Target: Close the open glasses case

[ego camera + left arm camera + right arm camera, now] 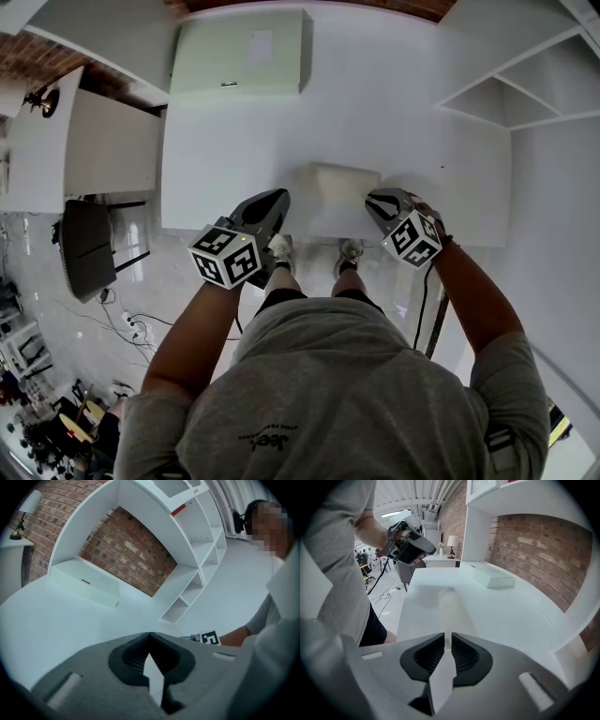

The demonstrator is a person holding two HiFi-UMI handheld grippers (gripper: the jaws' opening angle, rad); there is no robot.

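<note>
A pale cream glasses case (343,182) lies on the white table (234,159) near its front edge, between my two grippers. My left gripper (271,208) hangs just left of the case, jaws shut and empty, fingertips touching (150,633). Just right of the case, my right gripper (382,202) holds nothing, with only a thin slit between its jaws (447,634). In the right gripper view the case (450,605) lies lengthwise just beyond the jaws, blurred, so I cannot tell how its lid stands. The left gripper view does not show the case.
A flat pale green box (240,52) sits at the back of the table against the brick wall. White shelving (511,89) stands on the right. A side cabinet (108,141) and a dark chair (86,246) are at the left.
</note>
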